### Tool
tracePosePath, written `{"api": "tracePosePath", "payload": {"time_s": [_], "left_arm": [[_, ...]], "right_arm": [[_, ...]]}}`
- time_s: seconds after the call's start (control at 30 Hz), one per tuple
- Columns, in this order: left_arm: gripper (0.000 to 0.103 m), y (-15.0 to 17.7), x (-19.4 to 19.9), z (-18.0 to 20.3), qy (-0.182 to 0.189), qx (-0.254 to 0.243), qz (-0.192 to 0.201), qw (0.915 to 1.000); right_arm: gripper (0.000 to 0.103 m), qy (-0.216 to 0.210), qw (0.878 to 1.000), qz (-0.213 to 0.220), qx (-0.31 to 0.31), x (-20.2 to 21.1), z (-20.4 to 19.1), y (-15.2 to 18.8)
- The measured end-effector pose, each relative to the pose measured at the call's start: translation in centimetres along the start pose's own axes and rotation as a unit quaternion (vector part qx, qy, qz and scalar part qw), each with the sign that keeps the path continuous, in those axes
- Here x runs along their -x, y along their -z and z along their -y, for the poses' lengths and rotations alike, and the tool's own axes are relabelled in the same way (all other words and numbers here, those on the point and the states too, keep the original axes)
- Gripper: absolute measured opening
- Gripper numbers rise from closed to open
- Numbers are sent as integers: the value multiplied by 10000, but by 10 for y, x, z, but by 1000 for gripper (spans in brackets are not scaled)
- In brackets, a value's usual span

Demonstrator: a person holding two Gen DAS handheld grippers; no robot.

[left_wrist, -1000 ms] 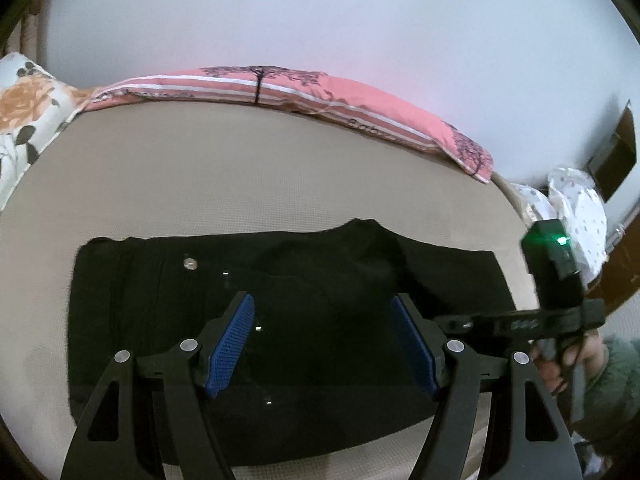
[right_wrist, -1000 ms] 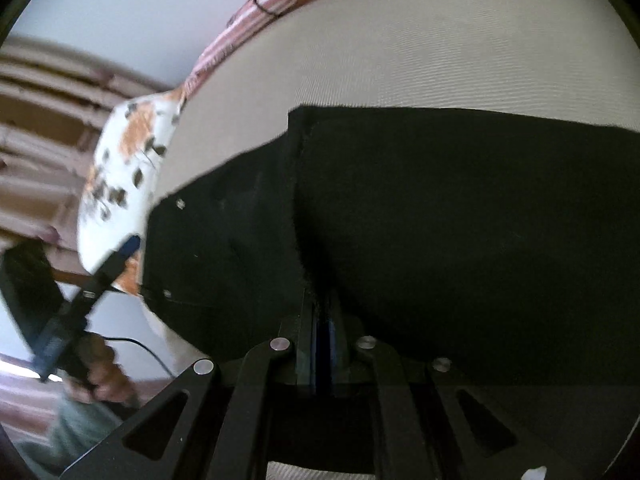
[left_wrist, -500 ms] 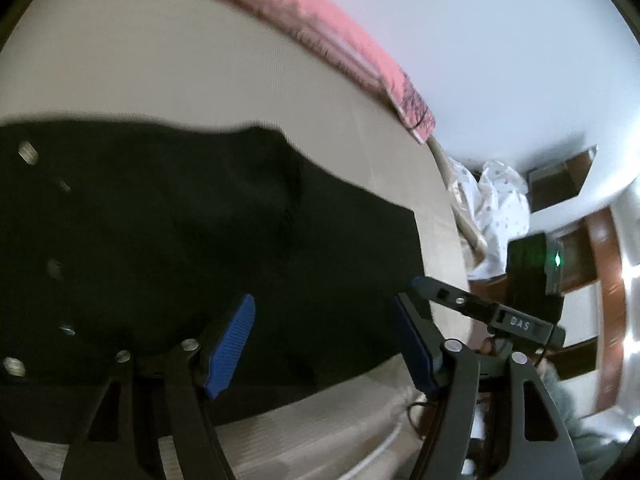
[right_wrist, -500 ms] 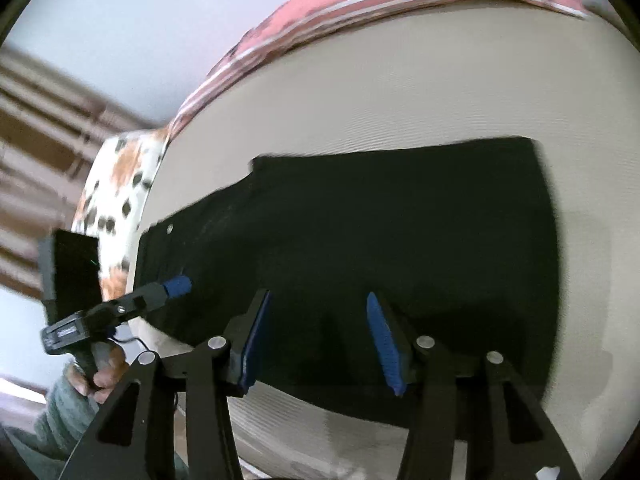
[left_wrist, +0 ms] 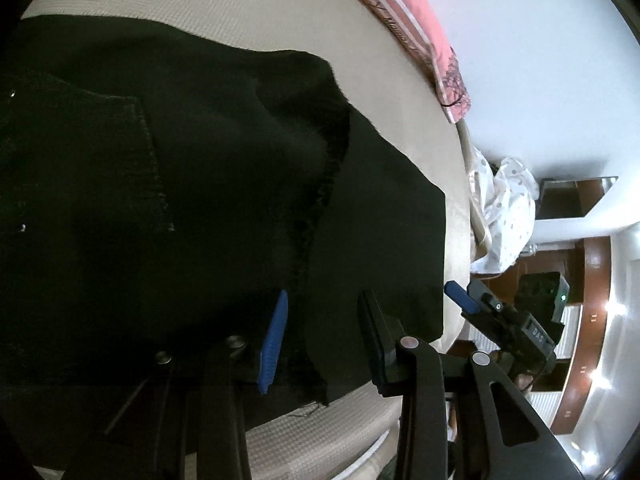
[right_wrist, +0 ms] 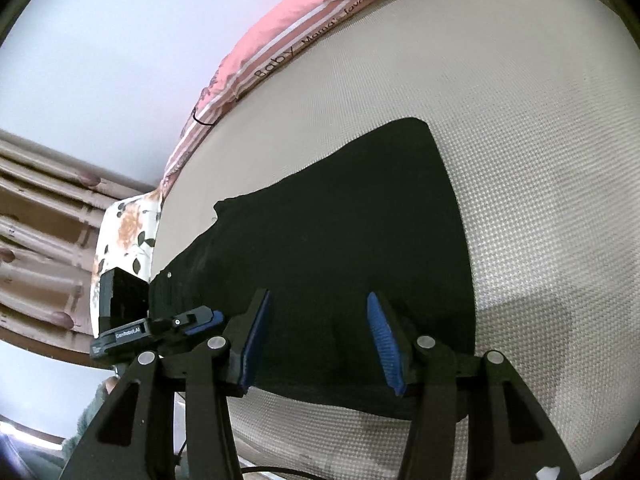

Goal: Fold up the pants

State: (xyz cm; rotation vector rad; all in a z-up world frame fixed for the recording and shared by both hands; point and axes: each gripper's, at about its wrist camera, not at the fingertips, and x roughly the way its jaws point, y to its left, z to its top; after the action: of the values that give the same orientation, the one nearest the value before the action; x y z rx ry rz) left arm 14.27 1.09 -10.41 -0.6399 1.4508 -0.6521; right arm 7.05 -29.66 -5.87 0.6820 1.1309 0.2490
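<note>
The black pants (left_wrist: 168, 184) lie folded flat on the beige mattress (left_wrist: 280, 24); they also show in the right wrist view (right_wrist: 340, 248). My left gripper (left_wrist: 320, 340) is open, close over the near edge of the pants where the upper layer's frayed edge meets the lower layer. My right gripper (right_wrist: 316, 340) is open and empty, above the near edge of the pants at their right end. The left gripper shows at the left in the right wrist view (right_wrist: 200, 318). The right gripper shows at the right in the left wrist view (left_wrist: 460, 300).
A pink striped pillow (right_wrist: 288, 52) lies along the far edge of the mattress. A floral pillow (right_wrist: 124, 232) sits at the left end. White spotted cloth (left_wrist: 504, 216) lies off the right end. Curtains (right_wrist: 40, 232) hang at left.
My right gripper has let go of the pants, opened and pulled back. My left gripper has swung right and down close to the pants' near edge, with its jaws narrower than before.
</note>
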Motion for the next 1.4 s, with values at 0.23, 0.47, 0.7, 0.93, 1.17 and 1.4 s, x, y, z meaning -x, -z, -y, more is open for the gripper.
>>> {"api": "tracePosePath", "payload": {"time_s": [0.23, 0.47, 0.7, 0.93, 1.17, 1.4], "left_arm": [[37, -2, -24, 4, 216, 9, -267, 9994], [19, -12, -36, 13, 295, 41, -134, 9995], [3, -2, -23, 22, -312, -439, 272, 9982], [3, 3, -28, 18, -715, -746, 348, 9940], [22, 5, -14, 50, -1723, -1519, 545, 9717], [47, -13, -12, 96, -2004, -2483, 1334, 9383]], "right_arm": [[48, -100, 9998, -13, -171, -8, 10, -3], [48, -61, 9997, -24, -234, -9, 17, -2], [48, 10, 9997, -55, -218, -8, 16, 0], [46, 216, 9993, -255, -194, -24, 19, 5], [48, 813, 9944, -1, 672, -18, -10, -9], [36, 1731, 9710, 551, 1553, -25, -30, -50]]}}
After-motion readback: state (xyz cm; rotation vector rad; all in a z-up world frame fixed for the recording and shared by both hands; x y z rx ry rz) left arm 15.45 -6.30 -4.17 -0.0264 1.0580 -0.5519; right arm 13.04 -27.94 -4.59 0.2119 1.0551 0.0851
